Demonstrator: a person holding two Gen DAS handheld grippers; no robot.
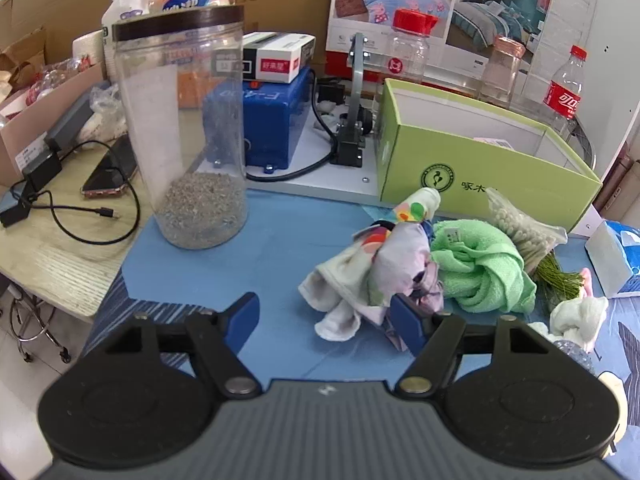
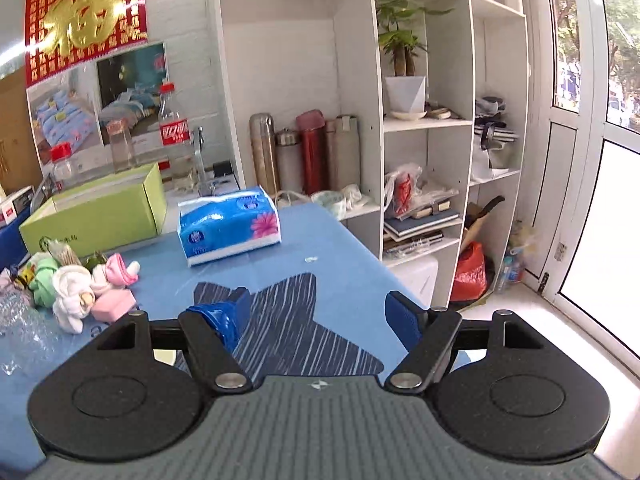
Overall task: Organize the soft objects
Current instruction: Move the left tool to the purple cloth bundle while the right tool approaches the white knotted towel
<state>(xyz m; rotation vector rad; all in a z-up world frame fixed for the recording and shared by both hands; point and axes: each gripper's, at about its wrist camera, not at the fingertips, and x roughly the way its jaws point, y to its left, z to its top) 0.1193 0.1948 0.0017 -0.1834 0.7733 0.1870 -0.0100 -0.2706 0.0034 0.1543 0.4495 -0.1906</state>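
Soft items lie heaped on the blue table cover [image 1: 260, 248] against its far edge, before the green box [image 1: 480, 168]: a floral cloth [image 1: 400, 264] touching a green towel [image 1: 484, 272]. Left gripper [image 1: 324, 316]: jaws apart, one pad against the floral cloth, nothing clamped. Right gripper [image 2: 320, 312]: jaws apart; blue crumpled material [image 2: 218, 318] beside its left finger, hold undetermined.

You have a matt blue cloth [image 1: 280, 248] over the table, smooth but for faint creases. On it lie a fluffy green terry towel [image 1: 486, 270] and a thin printed cotton cloth [image 1: 396, 268]. The tall jar [image 1: 180, 128] is clear glossy plastic holding coarse grey grit. The green box [image 1: 480, 184] is smooth card with a slight sheen. The tissue pack [image 2: 228, 226] wears shiny plastic film; the flasks [image 2: 304, 152] on the shelf are brushed and painted metal.
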